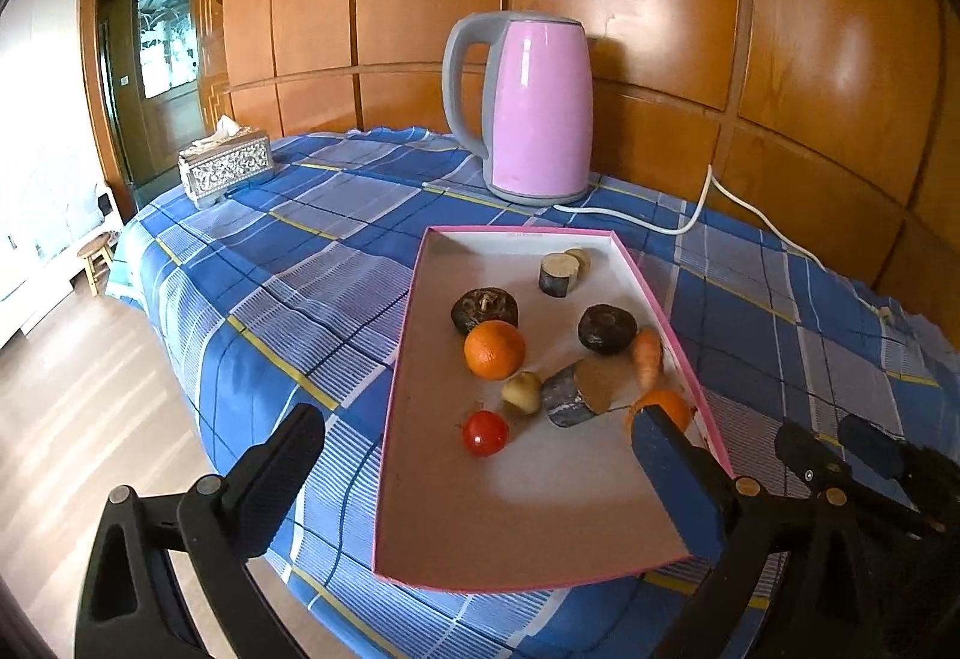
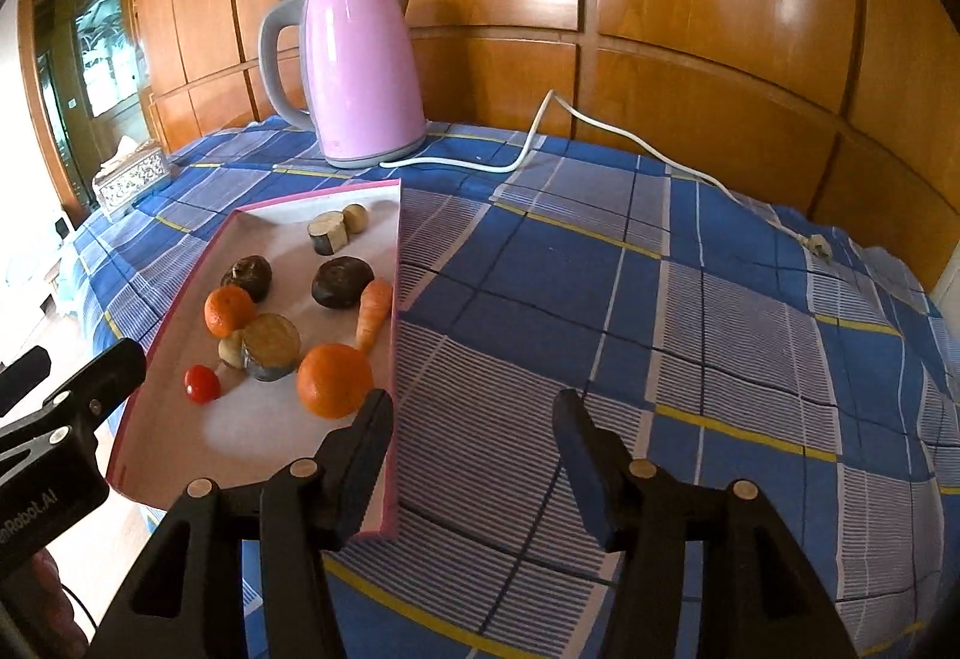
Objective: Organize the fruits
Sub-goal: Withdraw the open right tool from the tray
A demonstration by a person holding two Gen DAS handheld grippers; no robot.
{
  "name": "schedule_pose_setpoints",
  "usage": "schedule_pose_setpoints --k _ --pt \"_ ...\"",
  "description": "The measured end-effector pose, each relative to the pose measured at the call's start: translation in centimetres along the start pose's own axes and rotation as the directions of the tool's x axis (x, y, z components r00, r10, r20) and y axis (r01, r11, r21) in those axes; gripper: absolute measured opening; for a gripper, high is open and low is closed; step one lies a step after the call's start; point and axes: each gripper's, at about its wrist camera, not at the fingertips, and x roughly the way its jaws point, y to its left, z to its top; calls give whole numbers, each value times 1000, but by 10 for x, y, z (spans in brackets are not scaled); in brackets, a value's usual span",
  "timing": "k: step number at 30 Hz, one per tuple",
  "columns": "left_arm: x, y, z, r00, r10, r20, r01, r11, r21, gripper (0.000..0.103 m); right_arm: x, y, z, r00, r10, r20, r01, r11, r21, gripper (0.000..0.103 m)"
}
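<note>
Hovering both grippers, left (image 1: 474,473) and right (image 2: 474,437), jaws gaping empty; next closing on near orange (image 2: 334,380) in tray (image 2: 384,479).

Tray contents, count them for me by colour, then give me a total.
Orange: 3, two oranges and a carrot
Red: 1, tomato
Dark brown: 2, round ones
Grey with tan cut face: 2, stubs
Pale tan: 2, small lumps
Total: 10
</note>
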Motion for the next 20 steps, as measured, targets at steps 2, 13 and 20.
schedule_pose_setpoints --k 2,13,20 --pt "0 0 -1 1000 0 2 0 1000 -8 103 -1 0 -1 1000 0 1 0 1000 0 56" --pt "5 5 -1 1000 -15 -20 14 999 -32 103 -1 3 -2 1000 3 -4 -3 1000 -9 56" --pt "5 6 -1 1000 -17 -10 17 999 -30 103 0 3 -2 1000 9 -6 -9 1000 -13 56"
